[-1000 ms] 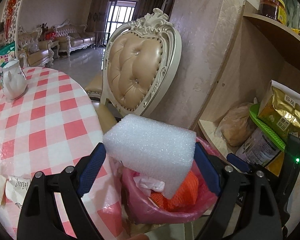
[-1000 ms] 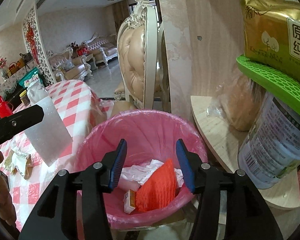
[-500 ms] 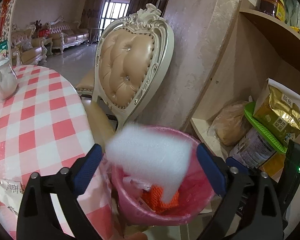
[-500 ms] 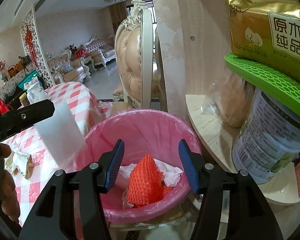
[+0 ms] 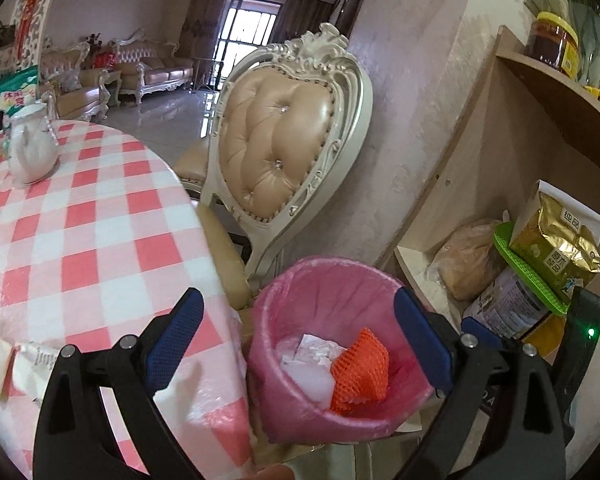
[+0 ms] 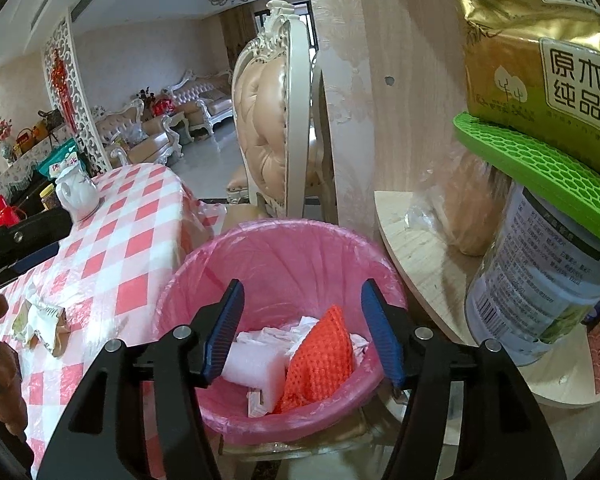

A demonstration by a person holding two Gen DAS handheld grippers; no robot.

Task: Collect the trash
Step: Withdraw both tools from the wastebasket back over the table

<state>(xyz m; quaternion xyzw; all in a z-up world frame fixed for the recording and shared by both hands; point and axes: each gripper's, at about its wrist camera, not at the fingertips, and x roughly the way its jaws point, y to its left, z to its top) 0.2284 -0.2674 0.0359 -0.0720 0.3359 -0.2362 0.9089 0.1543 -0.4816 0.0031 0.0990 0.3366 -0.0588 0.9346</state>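
A bin with a pink liner [image 5: 320, 276] [image 6: 284, 240] stands on the floor between the table and the shelf. Inside it lie a white foam block [image 5: 308, 380] [image 6: 252, 364], an orange net [image 5: 360, 368] [image 6: 320, 360] and crumpled white paper [image 5: 312, 346] [image 6: 276, 334]. My left gripper [image 5: 296, 304] hangs over the bin, open wide with nothing between its pads. My right gripper [image 6: 303, 288] is above the bin too; its jaws are opening and hold nothing. Torn wrappers [image 5: 4, 360] [image 6: 44, 320] lie on the table's near edge.
A round table with a red-and-white checked cloth [image 5: 80, 220] carries a white teapot [image 5: 32, 152]. A padded cream chair [image 5: 276, 152] stands behind the bin. The wooden shelf [image 6: 412, 240] at the right holds a tin [image 6: 540, 280], a green mat and a gold pack.
The foam block has left my left gripper and dropped into the bin beside the orange net. The left jaws spread wider, and the right jaws have opened further.
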